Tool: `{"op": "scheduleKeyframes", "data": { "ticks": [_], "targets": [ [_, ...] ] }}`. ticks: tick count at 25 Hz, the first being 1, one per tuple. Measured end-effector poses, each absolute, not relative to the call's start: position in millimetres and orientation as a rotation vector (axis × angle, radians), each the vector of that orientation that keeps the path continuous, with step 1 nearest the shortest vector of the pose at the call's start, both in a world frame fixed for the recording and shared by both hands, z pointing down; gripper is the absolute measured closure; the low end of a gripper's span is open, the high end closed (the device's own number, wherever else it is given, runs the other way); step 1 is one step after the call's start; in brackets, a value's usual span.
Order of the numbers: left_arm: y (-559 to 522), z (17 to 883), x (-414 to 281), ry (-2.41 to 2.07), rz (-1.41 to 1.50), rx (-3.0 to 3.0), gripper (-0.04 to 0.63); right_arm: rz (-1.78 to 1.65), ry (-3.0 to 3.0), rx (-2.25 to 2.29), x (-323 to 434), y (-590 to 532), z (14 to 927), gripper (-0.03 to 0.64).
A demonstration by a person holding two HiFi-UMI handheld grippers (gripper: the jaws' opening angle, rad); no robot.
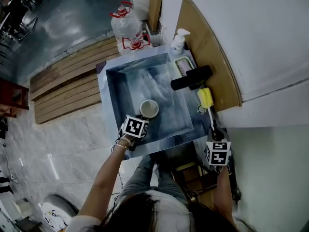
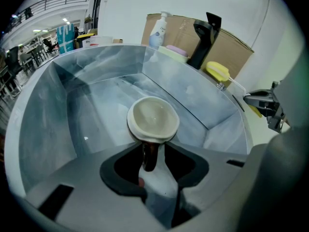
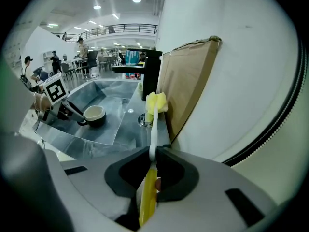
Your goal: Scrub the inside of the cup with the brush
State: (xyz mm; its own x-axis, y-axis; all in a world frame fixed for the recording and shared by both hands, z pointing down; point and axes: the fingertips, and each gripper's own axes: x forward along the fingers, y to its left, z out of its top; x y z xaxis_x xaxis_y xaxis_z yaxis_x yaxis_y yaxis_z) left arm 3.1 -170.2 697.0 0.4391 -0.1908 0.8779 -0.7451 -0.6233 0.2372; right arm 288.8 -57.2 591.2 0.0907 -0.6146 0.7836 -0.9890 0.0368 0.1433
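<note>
A cream cup [image 1: 149, 108] with a dark outside hangs tilted over the steel sink [image 1: 110, 111], its mouth facing up. My left gripper [image 1: 143, 119] is shut on the cup's dark handle; in the left gripper view the cup [image 2: 153, 117] sits just past the jaws of the left gripper [image 2: 149, 154]. The brush [image 1: 205, 98] has a yellow sponge head, a white stem and a yellow handle, and lies along the sink's right ledge. My right gripper [image 1: 214, 132] is shut on its stem. In the right gripper view the brush [image 3: 155, 104] runs straight out from the right gripper [image 3: 152, 151].
A black faucet [image 1: 191, 78] reaches over the sink's right side. A soap bottle [image 1: 178, 41] and a pink pad [image 1: 182, 65] stand at the back corner. A cardboard panel [image 1: 208, 52] leans on the white wall. A water jug [image 1: 126, 25] and wooden slats [image 1: 67, 83] lie beyond.
</note>
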Motion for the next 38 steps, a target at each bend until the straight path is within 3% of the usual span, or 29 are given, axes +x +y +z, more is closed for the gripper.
{"op": "scheduleKeyframes", "data": {
  "ticks": [38],
  "targets": [
    [-181,694,6,-0.813,1.118,2.126,0.449,0.452,-1.803,1.061,165,-80,590,0.558]
  ]
}}
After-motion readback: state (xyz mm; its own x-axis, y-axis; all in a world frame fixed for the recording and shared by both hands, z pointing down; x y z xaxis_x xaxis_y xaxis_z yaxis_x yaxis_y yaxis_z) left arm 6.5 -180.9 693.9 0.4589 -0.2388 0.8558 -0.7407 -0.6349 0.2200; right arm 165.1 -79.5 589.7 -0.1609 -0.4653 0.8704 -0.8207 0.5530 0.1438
